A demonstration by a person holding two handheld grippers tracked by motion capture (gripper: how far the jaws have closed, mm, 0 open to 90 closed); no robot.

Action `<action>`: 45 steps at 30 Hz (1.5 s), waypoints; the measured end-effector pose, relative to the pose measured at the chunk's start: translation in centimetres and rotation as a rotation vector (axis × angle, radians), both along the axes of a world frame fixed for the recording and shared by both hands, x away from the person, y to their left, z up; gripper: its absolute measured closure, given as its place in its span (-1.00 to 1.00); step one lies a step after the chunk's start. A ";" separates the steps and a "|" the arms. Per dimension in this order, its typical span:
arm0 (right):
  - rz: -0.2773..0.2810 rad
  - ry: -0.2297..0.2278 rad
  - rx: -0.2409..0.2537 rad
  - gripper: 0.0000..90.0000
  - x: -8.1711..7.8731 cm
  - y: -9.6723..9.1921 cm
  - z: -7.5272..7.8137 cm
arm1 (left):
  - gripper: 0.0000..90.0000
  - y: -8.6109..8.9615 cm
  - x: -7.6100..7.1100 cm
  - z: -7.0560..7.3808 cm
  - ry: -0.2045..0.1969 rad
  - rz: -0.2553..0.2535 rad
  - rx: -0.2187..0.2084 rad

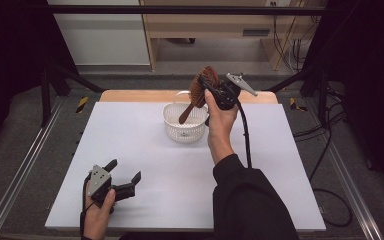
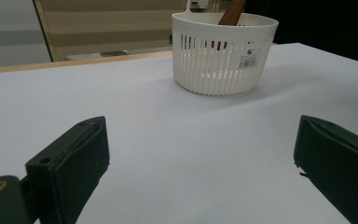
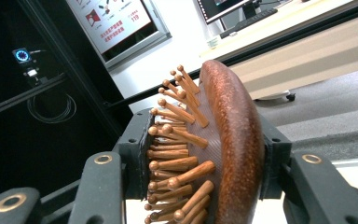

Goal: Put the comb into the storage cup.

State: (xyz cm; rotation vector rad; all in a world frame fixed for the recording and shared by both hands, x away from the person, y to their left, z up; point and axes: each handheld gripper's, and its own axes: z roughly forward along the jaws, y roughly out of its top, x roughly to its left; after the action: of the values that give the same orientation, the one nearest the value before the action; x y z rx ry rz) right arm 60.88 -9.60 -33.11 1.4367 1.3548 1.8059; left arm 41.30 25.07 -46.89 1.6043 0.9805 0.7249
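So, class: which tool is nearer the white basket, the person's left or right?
Right. The right tool holds the wooden hairbrush just above the white basket, its handle dipping inside. The left tool sits open near the table's front-left corner, far from it.

Even overhead light falls on the white table (image 1: 180, 170), which reads bright and slightly washed out, while both flanks of the high view sink into near black. The basket (image 2: 223, 56) casts a soft, faint shadow. In the right gripper view the hairbrush (image 3: 228, 154) is sharp, the room behind it soft.
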 end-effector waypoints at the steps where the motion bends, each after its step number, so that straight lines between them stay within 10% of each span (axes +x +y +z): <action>1: 0.002 0.000 0.000 0.10 0.0 0.0 -0.2 | -0.93 0.0 0.0 0.0 0.000 0.001 0.000; 45: 0.005 0.020 0.052 0.10 0.6 3.4 -4.8 | -0.93 0.1 0.2 -0.2 0.032 -0.024 -0.065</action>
State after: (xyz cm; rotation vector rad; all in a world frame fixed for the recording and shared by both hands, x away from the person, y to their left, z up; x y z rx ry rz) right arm 61.50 -6.24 -37.95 1.4830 1.3305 1.8475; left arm 41.51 25.21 -47.08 1.5725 0.9963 0.6461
